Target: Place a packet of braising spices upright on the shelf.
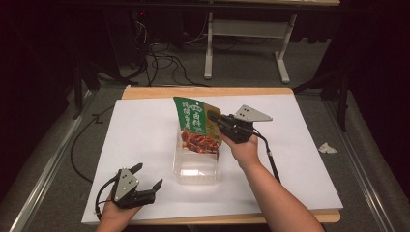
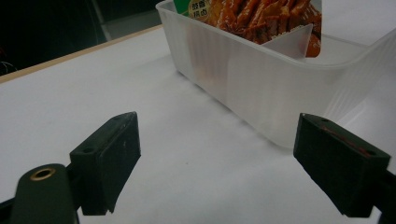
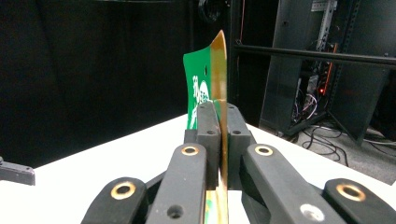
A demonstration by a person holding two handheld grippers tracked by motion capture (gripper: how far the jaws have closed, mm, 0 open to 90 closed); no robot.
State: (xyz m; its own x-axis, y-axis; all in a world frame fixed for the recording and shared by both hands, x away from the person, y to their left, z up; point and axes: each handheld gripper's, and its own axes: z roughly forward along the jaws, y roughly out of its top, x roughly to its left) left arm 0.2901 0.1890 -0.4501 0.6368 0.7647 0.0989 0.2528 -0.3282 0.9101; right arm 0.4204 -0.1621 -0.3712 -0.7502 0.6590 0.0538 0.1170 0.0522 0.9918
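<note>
A green and brown snack pouch (image 1: 196, 124) stands upright with its lower end inside a clear plastic container (image 1: 196, 169) at the middle of the white table. My right gripper (image 1: 216, 121) is shut on the pouch's right edge; in the right gripper view the thin pouch edge (image 3: 219, 79) rises between the closed jaws. My left gripper (image 1: 149, 178) rests open near the table's front left, apart from the container. In the left gripper view the container (image 2: 252, 84) lies ahead of the spread jaws, and the pouch (image 2: 261, 18) shows through it.
The white table top (image 1: 135, 135) has a wooden rim. A crumpled white scrap (image 1: 327, 148) lies on the floor to the right. Cables (image 1: 159, 63) and a white table frame (image 1: 246, 43) stand beyond the far edge.
</note>
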